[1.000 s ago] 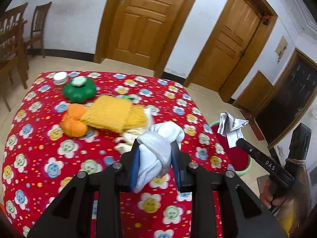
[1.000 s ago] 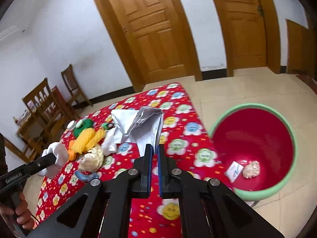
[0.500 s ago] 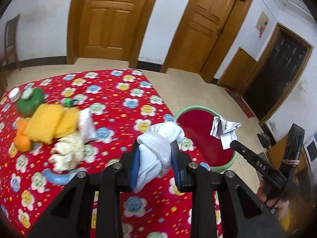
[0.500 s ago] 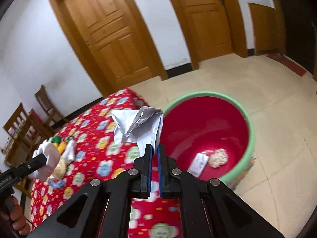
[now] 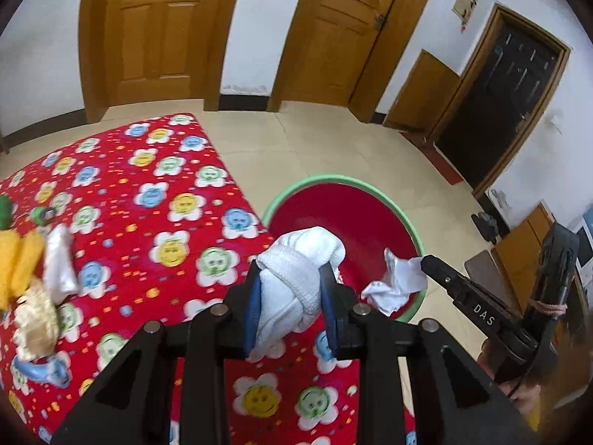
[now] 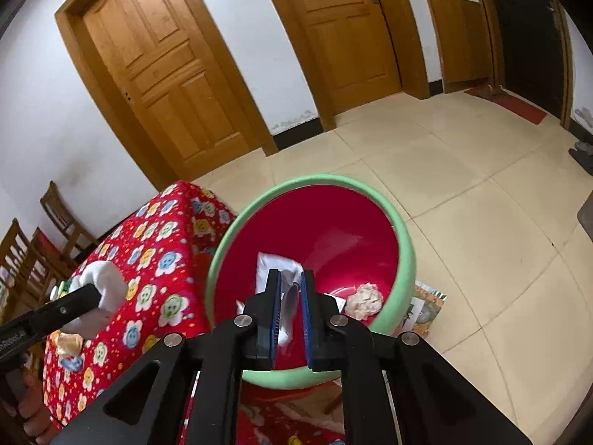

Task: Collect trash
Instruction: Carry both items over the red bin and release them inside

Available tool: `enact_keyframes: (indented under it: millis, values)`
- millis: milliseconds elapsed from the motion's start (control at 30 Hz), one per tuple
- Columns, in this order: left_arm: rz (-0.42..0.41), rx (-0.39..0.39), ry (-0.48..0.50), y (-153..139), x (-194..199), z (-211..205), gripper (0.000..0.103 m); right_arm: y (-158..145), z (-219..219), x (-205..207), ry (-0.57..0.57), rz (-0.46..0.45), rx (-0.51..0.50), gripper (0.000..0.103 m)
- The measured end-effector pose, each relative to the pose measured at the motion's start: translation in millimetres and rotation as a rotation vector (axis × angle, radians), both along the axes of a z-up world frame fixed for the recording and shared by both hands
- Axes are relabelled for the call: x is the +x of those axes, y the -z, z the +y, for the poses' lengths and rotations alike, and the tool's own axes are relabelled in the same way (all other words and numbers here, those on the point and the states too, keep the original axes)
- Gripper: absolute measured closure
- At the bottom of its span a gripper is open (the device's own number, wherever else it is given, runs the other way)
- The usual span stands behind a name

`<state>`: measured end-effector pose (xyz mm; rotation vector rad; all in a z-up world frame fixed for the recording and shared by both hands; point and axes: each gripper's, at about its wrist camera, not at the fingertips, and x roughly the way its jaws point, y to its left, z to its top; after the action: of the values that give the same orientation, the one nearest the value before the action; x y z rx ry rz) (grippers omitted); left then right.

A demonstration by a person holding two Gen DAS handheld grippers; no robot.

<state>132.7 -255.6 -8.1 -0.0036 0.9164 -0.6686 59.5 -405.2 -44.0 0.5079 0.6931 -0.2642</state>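
Already the right gripper (image 6: 289, 319) is opening over the basin (image 6: 402, 230) at frame centre, the paper (image 6: 285, 307) loose between its jaws, so it may snag, while the left gripper (image 5: 292, 307), clamped on a sock (image 5: 296, 274), risks dropping short onto the tablecloth (image 5: 148, 200).

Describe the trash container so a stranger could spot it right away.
Find the table with the red flowered cloth. On the tiled floor beside its corner stands a round basin. It is deep red inside with a pale green rim, and trash lies at the bottom.
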Motion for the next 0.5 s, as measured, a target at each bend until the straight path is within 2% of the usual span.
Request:
enact_keyframes:
  millis: [233,367,500]
  values:
    - [0.026,0.017,0.042,13.3,6.0,-34.0,0.073,7.0,-15.3,0.5,0.010,0.001,0.027,0.077]
    - [0.027,0.027,0.057,16.3,7.4,-49.8,0.060,8.0,-21.3,-5.1,0.020,-0.010,0.036,0.075]
    - [0.016,0.029,0.066,15.4,5.8,-57.4,0.054,8.1,-24.8,-8.5,0.023,-0.017,0.044,0.071]
